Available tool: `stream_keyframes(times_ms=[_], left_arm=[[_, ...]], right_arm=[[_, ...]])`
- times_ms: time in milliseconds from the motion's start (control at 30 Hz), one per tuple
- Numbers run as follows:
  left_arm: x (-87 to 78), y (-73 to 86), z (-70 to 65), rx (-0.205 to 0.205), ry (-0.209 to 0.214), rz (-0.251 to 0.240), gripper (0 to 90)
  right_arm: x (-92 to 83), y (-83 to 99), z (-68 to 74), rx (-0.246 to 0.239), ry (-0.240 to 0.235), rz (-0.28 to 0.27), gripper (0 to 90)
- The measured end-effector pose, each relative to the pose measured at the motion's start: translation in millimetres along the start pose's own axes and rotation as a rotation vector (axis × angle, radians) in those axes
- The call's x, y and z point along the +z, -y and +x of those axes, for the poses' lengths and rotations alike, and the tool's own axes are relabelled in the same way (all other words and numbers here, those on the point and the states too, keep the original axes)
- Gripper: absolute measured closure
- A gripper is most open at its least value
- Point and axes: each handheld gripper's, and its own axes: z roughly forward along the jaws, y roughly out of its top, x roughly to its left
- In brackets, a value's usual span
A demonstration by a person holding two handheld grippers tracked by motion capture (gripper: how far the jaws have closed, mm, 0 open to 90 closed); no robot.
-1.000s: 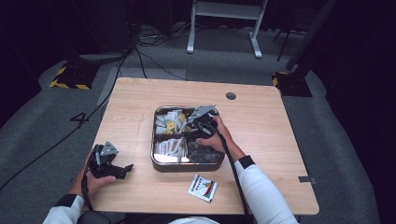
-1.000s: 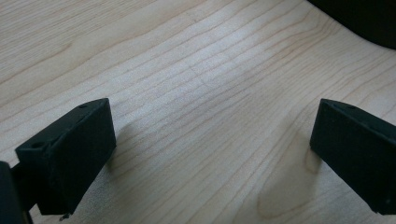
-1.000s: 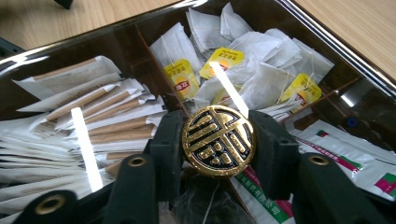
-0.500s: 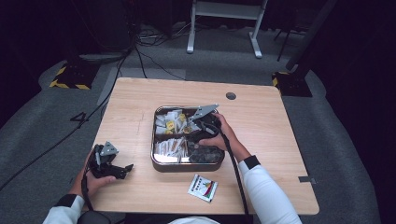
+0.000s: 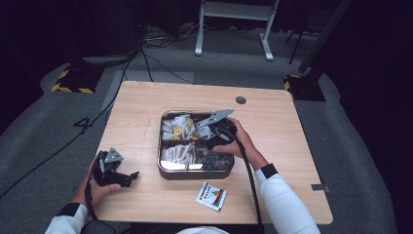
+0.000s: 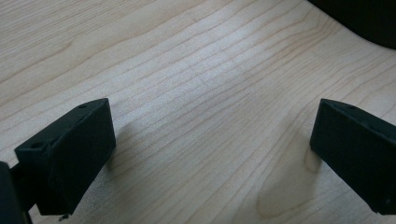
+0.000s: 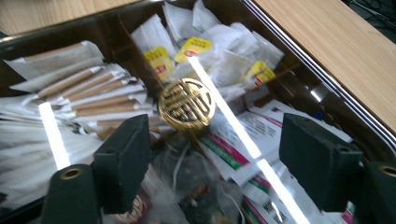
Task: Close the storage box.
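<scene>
Your left gripper rests on the table, jaws wide apart over bare wood. Your right gripper hovers over the metal tin — its jaws have just been opening, nothing between them. Below sits the gold knob, probably on the tin's clear lid, where 4 compartments meet.

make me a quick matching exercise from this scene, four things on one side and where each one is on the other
Things:
1. loose sachet
2. left gripper
3. right gripper
4. gold round knob

Places:
A. over the metal tray, jaws open
B. on bare table near the left edge
C. at the middle of the tray's dividers
D. on the table, in front of the tray

Pairs: 1-D, 2-B, 3-A, 4-C
</scene>
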Motion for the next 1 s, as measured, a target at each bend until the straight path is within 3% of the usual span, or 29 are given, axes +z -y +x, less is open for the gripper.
stream_keyframes(times_ms=[400,1000], left_arm=[[0.0,0.0,0.0,0.000,0.000,0.000,0.3],[0.0,-0.2,-0.4,-0.004,-0.004,0.003,0.3]], right_arm=[[-21.0,11.2,-9.0,0.009,0.071,0.005,27.8],[-44.9,28.7,-15.7,0.006,0.139,0.020,24.7]])
